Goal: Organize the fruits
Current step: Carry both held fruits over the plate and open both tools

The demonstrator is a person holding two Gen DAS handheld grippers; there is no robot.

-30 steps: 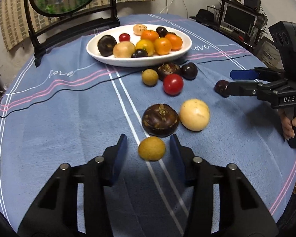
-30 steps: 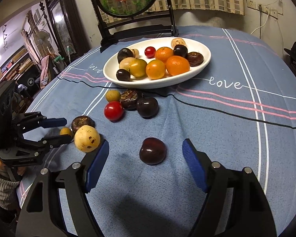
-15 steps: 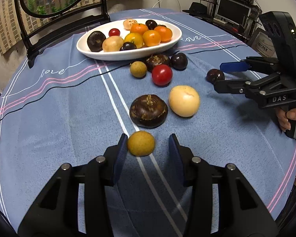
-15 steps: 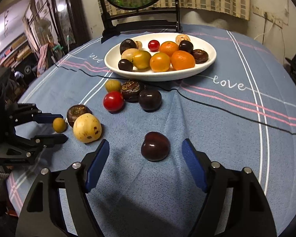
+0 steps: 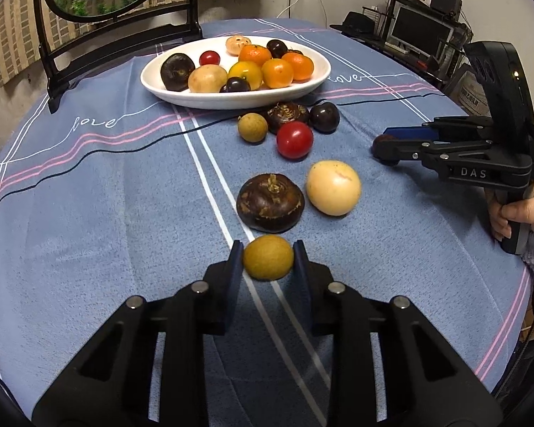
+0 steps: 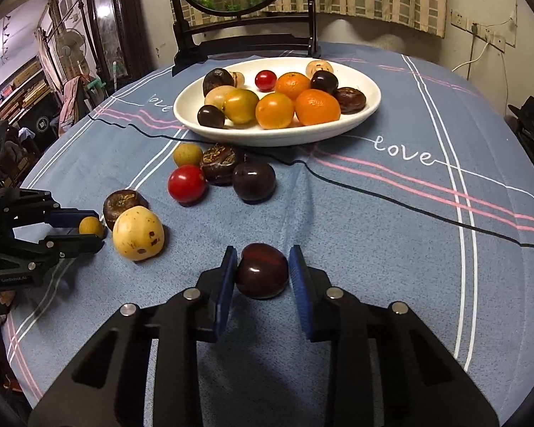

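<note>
Blue cotton tablecloth [image 5: 89, 220], crossed by white and pink stripes and stitched with the word "love", covers the round table in both wrist views. At the lower centre of the left wrist view, the left gripper [image 5: 268, 258] has its two blue pads pressed against the sides of a small yellow-brown longan [image 5: 268, 257], which sits on the cloth. Just above it lie a dark brown water chestnut [image 5: 270, 202] and a pale yellow fruit [image 5: 333, 187], close together. Higher up, a red cherry tomato [image 5: 294, 140], a second longan [image 5: 252, 127], another chestnut [image 5: 287, 116] and a dark plum [image 5: 324, 116] cluster just below the white oval plate [image 5: 313, 82], which holds oranges, dark fruit and a small tomato in the upper centre. At the lower centre of the right wrist view, the right gripper [image 6: 262, 273] is closing on a dark red plum [image 6: 262, 275] resting on the cloth; the left pad touches the fruit, while a thin gap shows at the right pad. The same gripper appears at the right edge of the left wrist view, held by a hand [image 5: 523, 210]. A black framed stand [image 6: 245, 35] rises behind the plate.
</note>
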